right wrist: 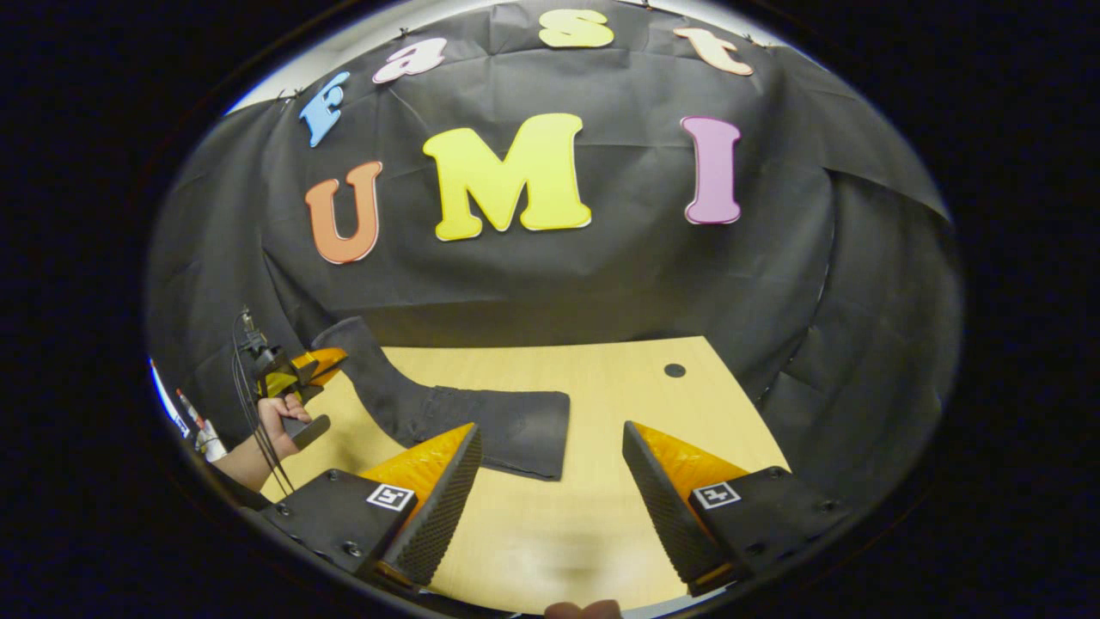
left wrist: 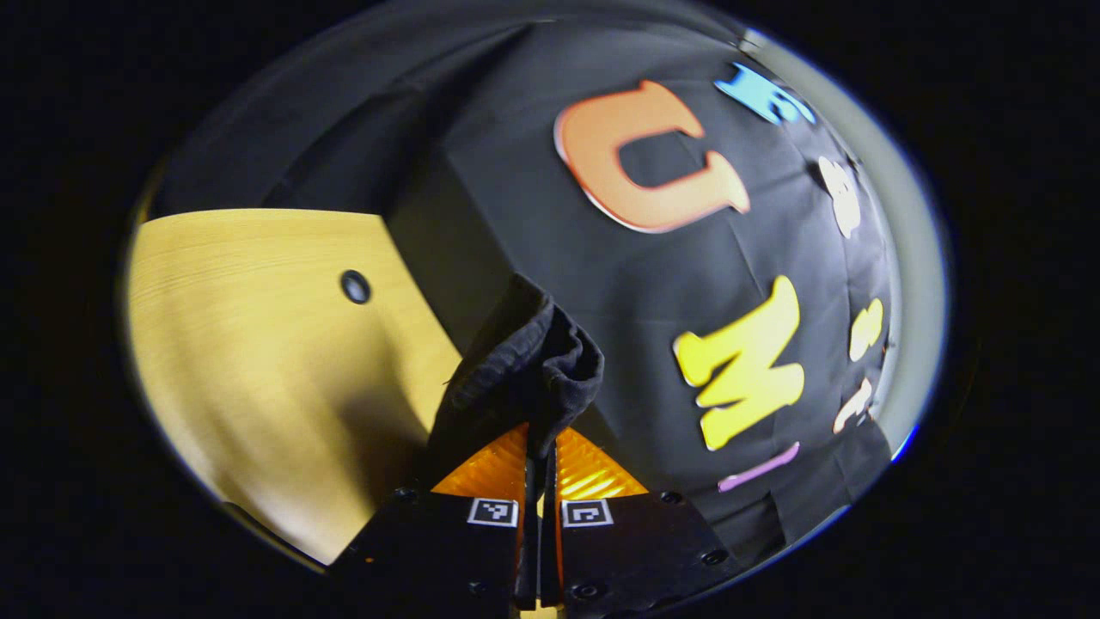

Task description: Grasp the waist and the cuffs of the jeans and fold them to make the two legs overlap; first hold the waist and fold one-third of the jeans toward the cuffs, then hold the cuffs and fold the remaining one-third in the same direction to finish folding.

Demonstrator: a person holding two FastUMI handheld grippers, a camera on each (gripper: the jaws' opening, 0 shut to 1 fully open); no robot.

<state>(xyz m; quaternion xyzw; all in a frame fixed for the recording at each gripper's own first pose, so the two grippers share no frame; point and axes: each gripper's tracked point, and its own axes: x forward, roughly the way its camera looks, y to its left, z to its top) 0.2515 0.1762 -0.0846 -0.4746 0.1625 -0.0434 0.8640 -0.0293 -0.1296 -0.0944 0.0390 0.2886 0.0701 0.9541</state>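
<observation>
Jeans (left wrist: pixel 524 361) pinched in left tool (left wrist: pixel 540 464) (lifted), right tool (right wrist: pixel 550 481) agape

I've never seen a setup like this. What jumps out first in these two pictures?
First, the dark jeans on the wooden table: one end lies flat, the other is lifted up at the left by the left gripper, which a hand holds. In the left gripper view, that left gripper is clamped on a bunched fold of the fabric. The right gripper hangs wide open over the table's near part, holding nothing.
</observation>
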